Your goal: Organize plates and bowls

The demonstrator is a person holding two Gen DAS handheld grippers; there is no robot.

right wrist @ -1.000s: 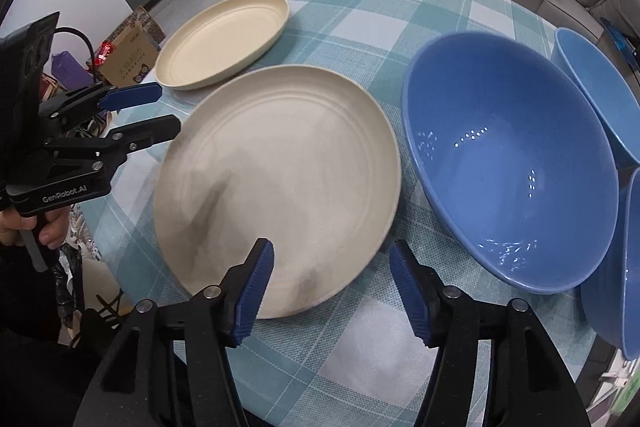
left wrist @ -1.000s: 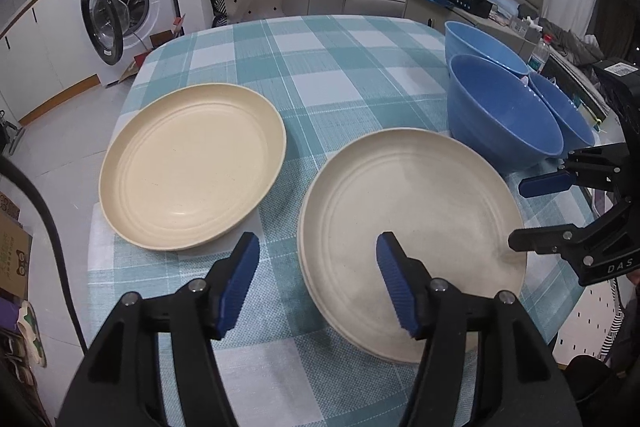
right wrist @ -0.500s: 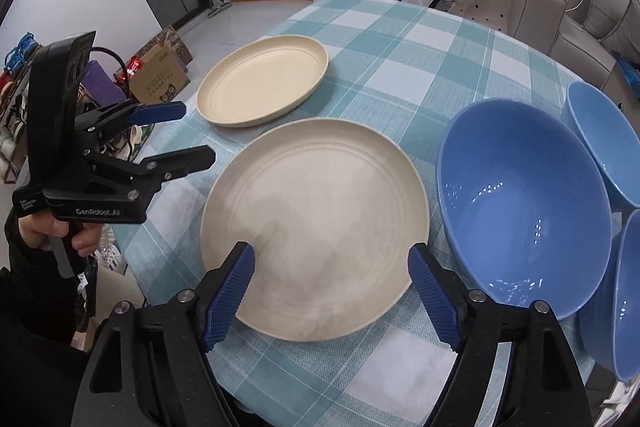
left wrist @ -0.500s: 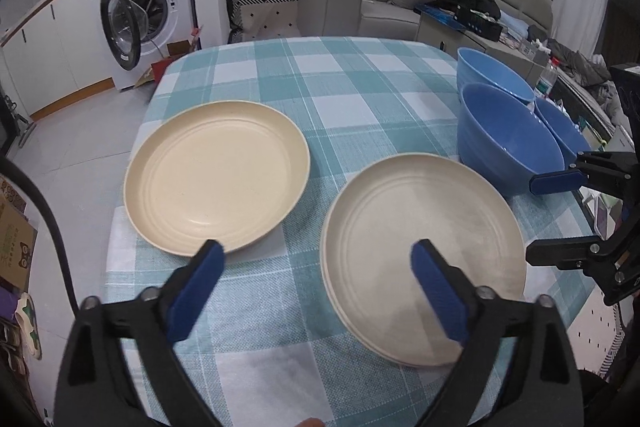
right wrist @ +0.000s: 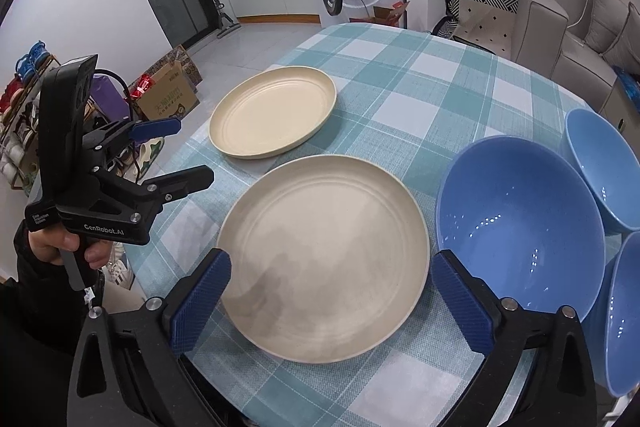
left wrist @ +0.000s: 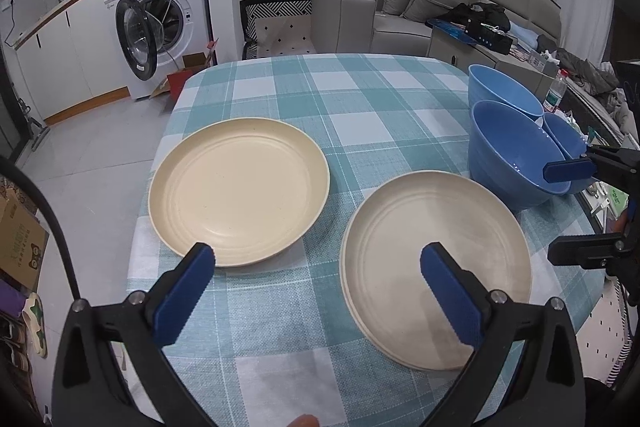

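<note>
Hovering: left claw (left wrist: 316,283), right claw (right wrist: 328,297), both above near plate (right wrist: 324,255), jaws just spread wide, empty
Far plate (left wrist: 238,189): beside near plate
Bowls (right wrist: 520,227): right of near plate, on bench (left wrist: 360,95)

both the left gripper (left wrist: 316,291) and right gripper (right wrist: 328,301) have just spread wide, nothing between their fingers.

Two round cream plastic plates (left wrist: 239,187) (right wrist: 324,257). Three glossy blue bowls (right wrist: 520,223). Teal-and-white checked woven tablecloth (left wrist: 352,95). Black grippers, blue ribbed pads (right wrist: 200,293).
</note>
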